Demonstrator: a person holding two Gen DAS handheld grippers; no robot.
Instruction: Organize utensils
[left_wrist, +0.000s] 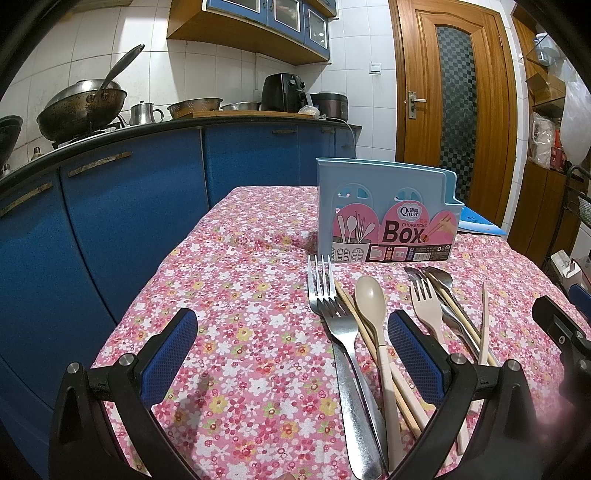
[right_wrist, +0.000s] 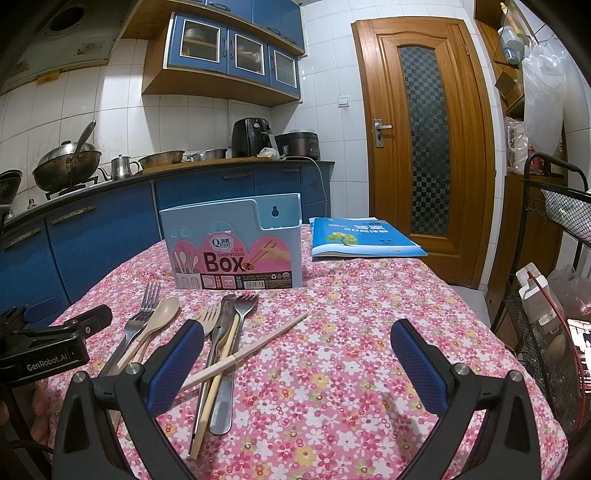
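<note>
**Ana:** Pink floral cloth covers the whole counter (right_wrist: 332, 350), and the light-blue plastic chopsticks box (right_wrist: 232, 240) with its pink label stands upright near the far edge. A blue paper booklet (right_wrist: 362, 236) lies flat just beside it.

**Ben:** And the utensils?

**Ana:** All loose on the cloth in front of the box, none inside yet as far as one can tell. A long steel fork (left_wrist: 340, 350) lies leftmost, with a beige plastic spoon (left_wrist: 373, 314) beside it over some wooden chopsticks (left_wrist: 354, 314). Next come a beige plastic fork (left_wrist: 428, 306) and a cluster of steel cutlery (right_wrist: 229, 332), crossed by a single pale chopstick (right_wrist: 258, 343).

**Ben:** The claws?

**Ana:** The left claw (left_wrist: 295, 354) is spread wide and holds nothing; the steel fork and spoon handles run between its blue pads. The right claw (right_wrist: 295, 362) is equally wide and empty, hovering over bare cloth, with the crossed pile just beside its left finger (right_wrist: 177, 358).

**Ben:** Risks?

**Ana:** The pieces overlap, so closing on one handle would likely pinch a neighbour or drag the pile. Thin chopsticks lying flat could slip from the pads. The box looks light and tall; a nudge while dropping something in might tip it.
</note>
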